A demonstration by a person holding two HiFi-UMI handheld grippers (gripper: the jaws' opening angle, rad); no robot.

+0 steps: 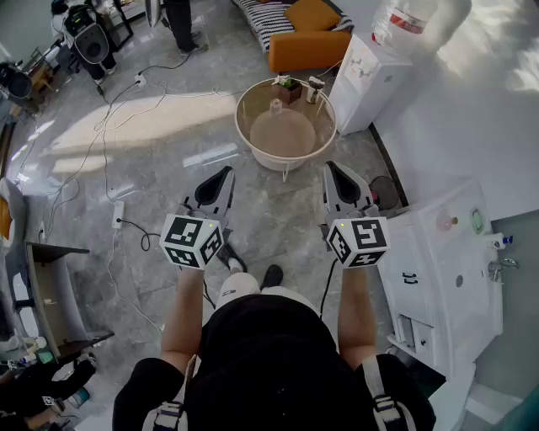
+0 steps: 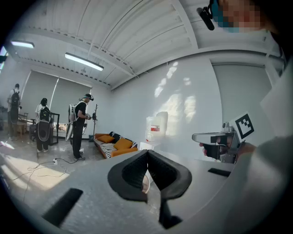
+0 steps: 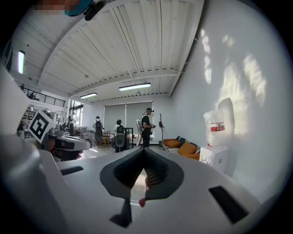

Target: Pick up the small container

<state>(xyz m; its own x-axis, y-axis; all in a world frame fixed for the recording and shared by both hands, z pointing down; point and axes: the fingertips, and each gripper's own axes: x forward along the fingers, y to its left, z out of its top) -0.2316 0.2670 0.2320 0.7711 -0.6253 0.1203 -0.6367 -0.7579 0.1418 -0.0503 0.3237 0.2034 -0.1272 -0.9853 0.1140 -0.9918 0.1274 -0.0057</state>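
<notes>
The left gripper (image 1: 225, 173) and the right gripper (image 1: 332, 167) are held side by side at waist height, pointing nearly level. Each has its jaws closed, the dark pads meeting with nothing between them. Each carries a cube with black-and-white square markers, not letters.

Below them lies grey marble floor (image 1: 168, 160), with white cables running to a power strip (image 1: 118, 214).

Just beyond the jaw tips stands a round table (image 1: 253, 143) with a glass top. The small container (image 1: 275, 106), pale and narrow-necked, stands upright near the table's middle, well clear of both grippers. At the table's far rim are a potted plant (image 1: 288, 87) and a pale jar (image 1: 315, 87).

Right of the table, a white water dispenser (image 1: 364, 80) carries a bottle (image 1: 406, 20) with a red label; its print is too small to read. Behind is an orange sofa (image 1: 305, 46) with striped cushions.
</notes>
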